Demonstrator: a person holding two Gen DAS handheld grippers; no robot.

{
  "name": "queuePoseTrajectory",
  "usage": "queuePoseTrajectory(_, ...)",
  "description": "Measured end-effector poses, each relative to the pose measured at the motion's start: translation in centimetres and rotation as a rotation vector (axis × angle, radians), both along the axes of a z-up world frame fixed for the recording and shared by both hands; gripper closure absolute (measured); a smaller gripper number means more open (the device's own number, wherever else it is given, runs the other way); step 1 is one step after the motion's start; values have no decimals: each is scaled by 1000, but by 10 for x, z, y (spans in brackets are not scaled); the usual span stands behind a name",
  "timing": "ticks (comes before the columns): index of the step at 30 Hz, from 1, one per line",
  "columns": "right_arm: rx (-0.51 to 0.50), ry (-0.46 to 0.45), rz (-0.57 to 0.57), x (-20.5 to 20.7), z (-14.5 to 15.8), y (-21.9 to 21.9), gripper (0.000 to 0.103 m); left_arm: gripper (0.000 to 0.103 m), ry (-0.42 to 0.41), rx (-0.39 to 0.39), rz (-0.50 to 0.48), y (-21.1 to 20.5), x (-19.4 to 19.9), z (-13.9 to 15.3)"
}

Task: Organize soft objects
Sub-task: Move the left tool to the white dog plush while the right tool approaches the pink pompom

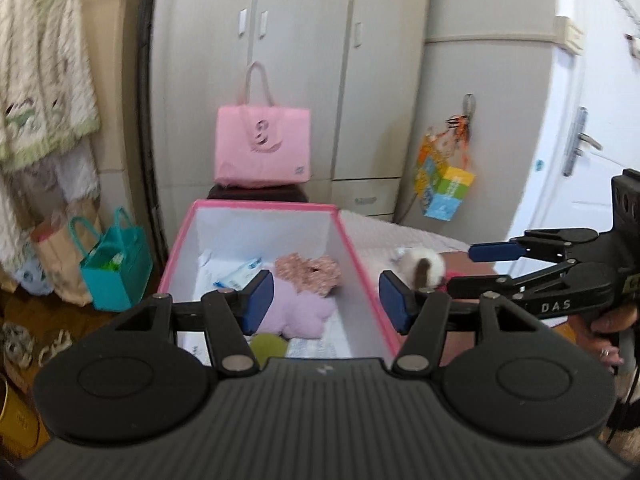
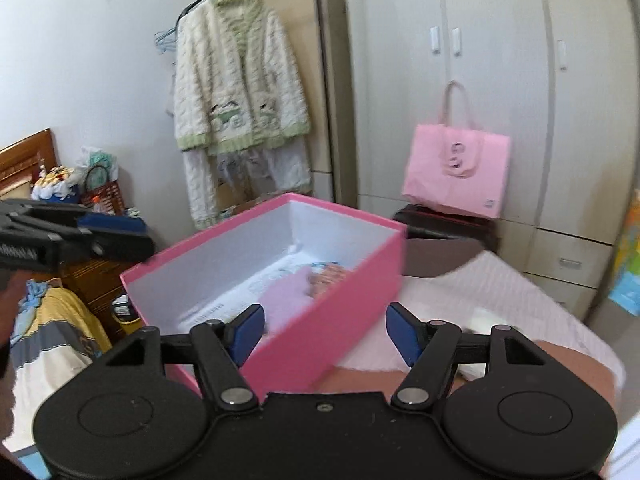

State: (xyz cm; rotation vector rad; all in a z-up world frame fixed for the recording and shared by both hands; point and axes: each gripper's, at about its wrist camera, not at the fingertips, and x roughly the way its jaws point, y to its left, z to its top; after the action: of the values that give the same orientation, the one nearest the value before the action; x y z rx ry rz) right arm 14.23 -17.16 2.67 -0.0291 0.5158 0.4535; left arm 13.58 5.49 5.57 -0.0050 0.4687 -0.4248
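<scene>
A pink box [image 1: 362, 264] with a white inside stands on the bed. In it lie a lilac plush toy [image 1: 298, 312], a floral pink soft piece [image 1: 310, 270], a green soft thing [image 1: 270, 346] and a white-blue packet [image 1: 240, 272]. My left gripper [image 1: 326, 300] is open and empty above the box's near right side. A white plush with a brown patch [image 1: 424, 266] lies on the bed right of the box. My right gripper [image 1: 460, 264] reaches in from the right beside that plush, open. In the right wrist view the right gripper [image 2: 324, 330] is open and empty over the box's [image 2: 352, 280] near wall.
A pink tote bag [image 1: 262, 146] stands on a dark stool behind the box, before the wardrobe [image 1: 304, 60]. A teal bag [image 1: 118, 266] and a paper bag stand on the floor at left. A cardigan [image 2: 240, 80] hangs on a rack. A white door [image 1: 592, 140] is at right.
</scene>
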Motion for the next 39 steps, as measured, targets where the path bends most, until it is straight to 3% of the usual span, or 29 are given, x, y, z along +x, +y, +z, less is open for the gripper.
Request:
queuePoseTrajectory(10,-24,9,-180,-48,-22,-90,31,44,54,23,-147,-66,-19,-24)
queuePoseTrajectory(18,-24,12,-230,-58,-39,-125,31,44,89,109,-200,-127,-14,-60)
queuePoseTrajectory(30,8,51,-190,-15,-68,-144,31,43,6,187,-26,-185,33,-116)
queuePoseTrajectory(33,29,60,-180,1,-74,-149,31,43,-33,246,15,-198,47,-130)
queuePoseTrajectory(39,48,97,-165,34,-93,-156,31,43,-36,333,75,-218,75,-150)
